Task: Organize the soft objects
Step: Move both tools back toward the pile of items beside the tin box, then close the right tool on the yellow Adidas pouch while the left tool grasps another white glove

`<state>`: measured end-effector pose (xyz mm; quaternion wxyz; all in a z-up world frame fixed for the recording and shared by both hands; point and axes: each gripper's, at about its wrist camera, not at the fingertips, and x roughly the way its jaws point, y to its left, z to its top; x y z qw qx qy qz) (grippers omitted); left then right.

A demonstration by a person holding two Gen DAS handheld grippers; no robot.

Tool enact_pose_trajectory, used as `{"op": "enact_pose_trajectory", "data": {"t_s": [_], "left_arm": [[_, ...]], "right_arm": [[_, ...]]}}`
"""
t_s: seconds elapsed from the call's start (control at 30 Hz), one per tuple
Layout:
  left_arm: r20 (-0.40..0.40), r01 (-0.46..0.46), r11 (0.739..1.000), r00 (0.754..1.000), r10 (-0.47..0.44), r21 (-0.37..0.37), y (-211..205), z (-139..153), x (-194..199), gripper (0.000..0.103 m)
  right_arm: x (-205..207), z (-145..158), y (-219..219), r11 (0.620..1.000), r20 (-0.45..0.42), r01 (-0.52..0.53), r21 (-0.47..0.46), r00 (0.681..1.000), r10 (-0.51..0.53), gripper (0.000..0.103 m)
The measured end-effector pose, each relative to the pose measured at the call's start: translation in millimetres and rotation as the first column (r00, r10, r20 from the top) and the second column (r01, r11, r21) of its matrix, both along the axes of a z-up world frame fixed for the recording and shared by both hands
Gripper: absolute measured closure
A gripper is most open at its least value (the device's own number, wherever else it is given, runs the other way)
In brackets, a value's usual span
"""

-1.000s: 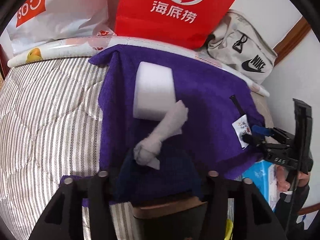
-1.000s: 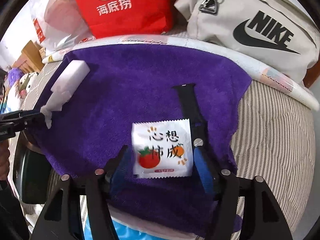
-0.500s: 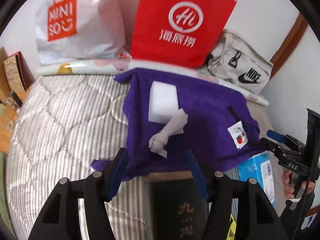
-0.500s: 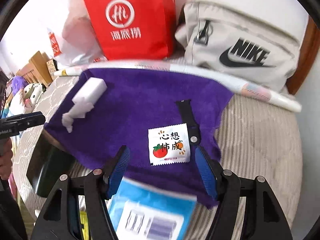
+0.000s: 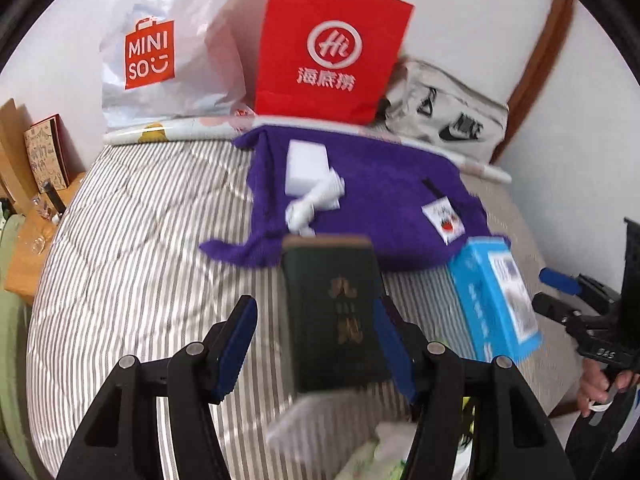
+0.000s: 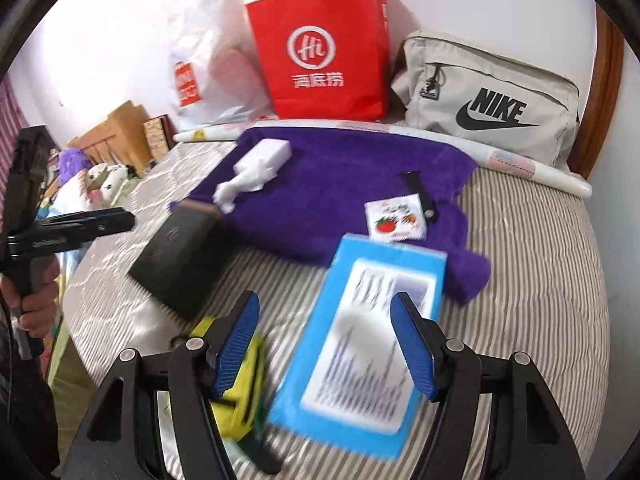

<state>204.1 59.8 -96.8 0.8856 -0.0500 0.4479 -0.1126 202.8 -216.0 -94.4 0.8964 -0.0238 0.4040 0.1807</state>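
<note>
The left gripper (image 5: 316, 344) hangs with its jaws apart and nothing clamped. A dark green book (image 5: 334, 312) lies on the bed beneath them, its right edge close by the right blue pad (image 5: 394, 350), though whether they touch cannot be told. The right gripper (image 6: 324, 340) is likewise spread and empty above a blue box (image 6: 360, 344) with a printed label, and a yellow item (image 6: 240, 376) lies under its left finger.

Beyond both, a purple towel (image 6: 340, 184) is spread over the striped mattress (image 5: 132, 240). On it rest the soft things to be organized: a white sponge block (image 5: 306, 166), a knotted white cloth (image 5: 316, 200) leaning against that block, and, well apart to the right, a small tomato-print sachet (image 6: 396, 220) just beside a black strap (image 6: 420, 192). At the head of the bed stand a red paper bag (image 5: 328, 48), a white Miniso bag (image 5: 168, 48) and a grey Nike bag (image 6: 492, 104).

The risk I see is confusion of targets: the book and box under the open jaws are rigid, and closing here would seize the wrong things. The towel's near edge lies under or against both, so dragging either could pull the towel and spill the sponge block and cloth. Both views are blurred, so a descent now could be misjudged.
</note>
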Motion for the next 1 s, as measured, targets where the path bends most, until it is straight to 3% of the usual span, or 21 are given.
{"op": "enact_pose_trajectory", "data": {"t_s": [0.3,0.57,0.67,0.9,1.0], "left_arm": [[-0.066,0.012,0.998,0.998,-0.017,-0.065,8.4,-19.9,-34.4,0.044],[-0.085,0.017,0.996,0.996,-0.024,-0.088,17.9,-38.0,-61.3,0.044],[-0.096,0.018,0.993,0.995,-0.030,-0.118,20.9,-43.8,-67.6,0.044],[-0.092,0.036,0.992,0.995,-0.048,-0.122,22.4,-47.8,-77.8,0.044],[-0.095,0.031,0.991,0.995,-0.043,-0.127,25.4,-50.4,-80.1,0.044]], "right_arm": [[-59.1,-23.9,22.1,0.995,-0.044,-0.046,0.089,0.998,0.050,0.035],[-68.9,-44.2,53.2,0.990,-0.089,-0.053,0.132,0.994,0.065,0.035],[-69.9,-52.3,65.9,0.994,-0.091,-0.052,0.100,0.994,0.061,0.035],[-69.0,-80.5,77.2,0.997,-0.099,-0.011,-0.079,0.995,0.003,0.035],[-70.5,-81.4,67.0,0.998,-0.110,0.018,-0.054,0.994,-0.024,0.035]]}}
